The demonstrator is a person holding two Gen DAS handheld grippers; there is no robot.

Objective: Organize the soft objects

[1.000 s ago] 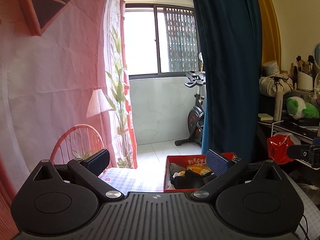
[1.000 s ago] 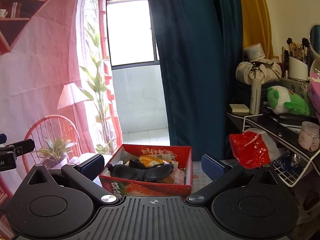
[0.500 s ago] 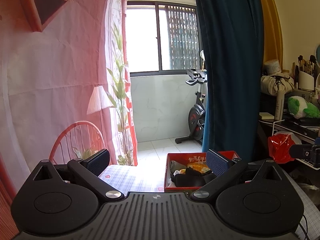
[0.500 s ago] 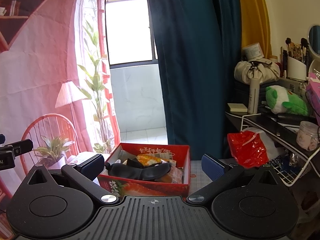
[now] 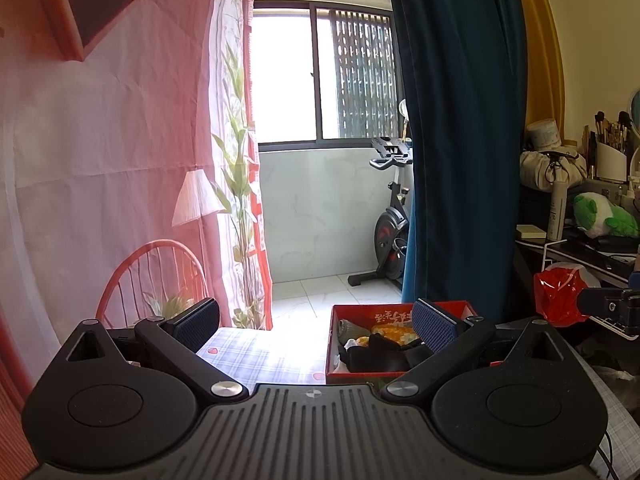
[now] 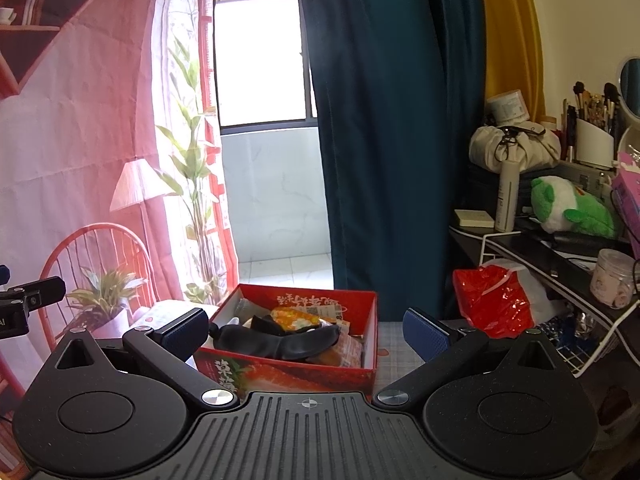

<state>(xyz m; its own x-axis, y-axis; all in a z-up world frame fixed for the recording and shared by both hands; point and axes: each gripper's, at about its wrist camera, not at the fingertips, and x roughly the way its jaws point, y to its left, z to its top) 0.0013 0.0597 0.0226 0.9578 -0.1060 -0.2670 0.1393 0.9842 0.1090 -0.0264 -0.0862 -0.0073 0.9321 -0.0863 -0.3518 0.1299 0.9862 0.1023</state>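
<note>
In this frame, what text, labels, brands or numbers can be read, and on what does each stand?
Red box, front wall: large white characters, partly hidden by the right gripper; not read with confidence.
Red box, inner back wall: a white line of characters, upside down and blurred; unreadable.
Packets in the box: small print, too small.
White bottle and the tub on the shelf: labels too small.
Left gripper: no markings.
</note>
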